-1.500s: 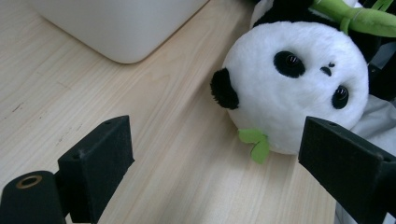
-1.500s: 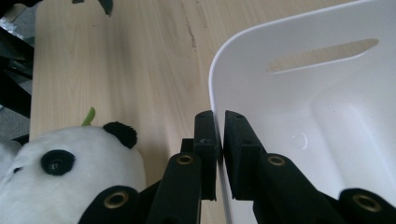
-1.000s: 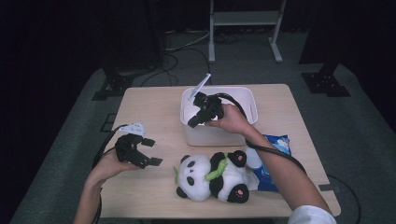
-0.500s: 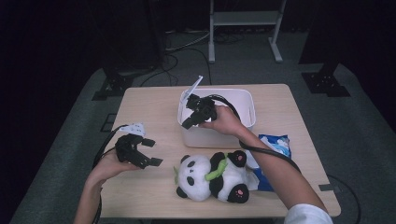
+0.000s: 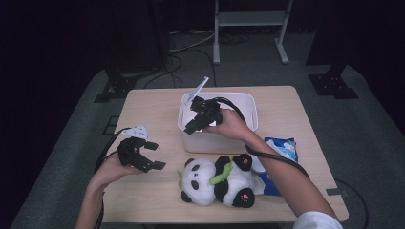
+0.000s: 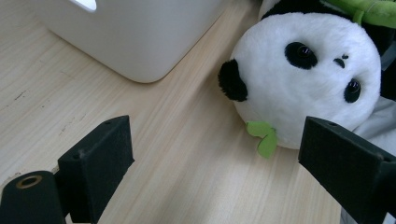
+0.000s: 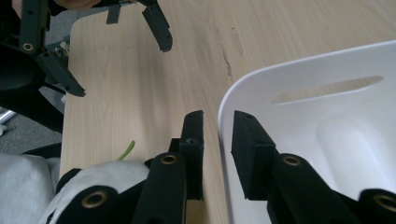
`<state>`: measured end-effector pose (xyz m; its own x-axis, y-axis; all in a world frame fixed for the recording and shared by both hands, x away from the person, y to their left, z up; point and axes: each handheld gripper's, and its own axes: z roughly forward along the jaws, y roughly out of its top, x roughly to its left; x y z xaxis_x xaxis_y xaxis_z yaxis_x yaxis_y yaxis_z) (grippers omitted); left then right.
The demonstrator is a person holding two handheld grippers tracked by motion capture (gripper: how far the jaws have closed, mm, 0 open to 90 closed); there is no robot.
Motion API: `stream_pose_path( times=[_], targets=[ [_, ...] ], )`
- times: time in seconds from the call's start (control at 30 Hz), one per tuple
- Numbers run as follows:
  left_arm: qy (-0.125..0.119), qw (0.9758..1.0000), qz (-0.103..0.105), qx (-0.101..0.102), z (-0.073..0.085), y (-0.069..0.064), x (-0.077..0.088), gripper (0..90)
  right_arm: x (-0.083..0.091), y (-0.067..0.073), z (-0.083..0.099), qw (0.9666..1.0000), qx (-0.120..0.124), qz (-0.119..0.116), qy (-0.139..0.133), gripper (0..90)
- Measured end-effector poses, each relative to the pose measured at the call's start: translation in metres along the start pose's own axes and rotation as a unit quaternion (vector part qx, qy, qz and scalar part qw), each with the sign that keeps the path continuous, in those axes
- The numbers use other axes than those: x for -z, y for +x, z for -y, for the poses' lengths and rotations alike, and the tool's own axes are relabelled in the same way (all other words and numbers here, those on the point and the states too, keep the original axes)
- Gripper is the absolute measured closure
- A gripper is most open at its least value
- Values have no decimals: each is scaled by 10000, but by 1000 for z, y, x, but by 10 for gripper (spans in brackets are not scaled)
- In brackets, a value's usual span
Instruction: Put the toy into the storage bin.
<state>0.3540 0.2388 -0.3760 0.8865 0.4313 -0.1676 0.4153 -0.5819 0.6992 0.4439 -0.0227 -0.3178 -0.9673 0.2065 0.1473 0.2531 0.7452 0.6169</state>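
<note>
Nearest the person, a plush panda (image 5: 216, 180) lies on its back on the wooden table (image 5: 286, 102), head toward the left, a green leaf at its chin; its right side rests on a blue-and-white packet (image 5: 282, 152). Left of it, the left gripper (image 5: 152, 157) hovers above bare tabletop, jaws spread wide with nothing between them; its own view looks past the pads (image 6: 100, 156) at the panda's face (image 6: 308, 70) and the near corner of the bin (image 6: 140, 32). Beyond the panda stands the white plastic bin (image 5: 248, 102), about mid-table. The right gripper (image 5: 188, 126) is at the bin's left wall, one jaw outside and one inside, straddling the rim (image 7: 224, 116). Its jaws have just been opening and now stand at a narrow gap, pads clear of the plastic on both sides. Past the table, dark floor, cables and a metal stand (image 5: 248, 19).
</note>
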Motion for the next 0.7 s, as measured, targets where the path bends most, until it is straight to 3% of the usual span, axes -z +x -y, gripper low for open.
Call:
stream_pose_path(
  times=[0.3,0.7],
  targets=[
    [22,10000,-9,-11,-1,-1,-2,87,37,14,26,9996,-92,133,-215,680],
    [65,10000,-4,-21,-2,-3,-6,86,61,41,80,9993,-265,78,-236,664]
  ],
)
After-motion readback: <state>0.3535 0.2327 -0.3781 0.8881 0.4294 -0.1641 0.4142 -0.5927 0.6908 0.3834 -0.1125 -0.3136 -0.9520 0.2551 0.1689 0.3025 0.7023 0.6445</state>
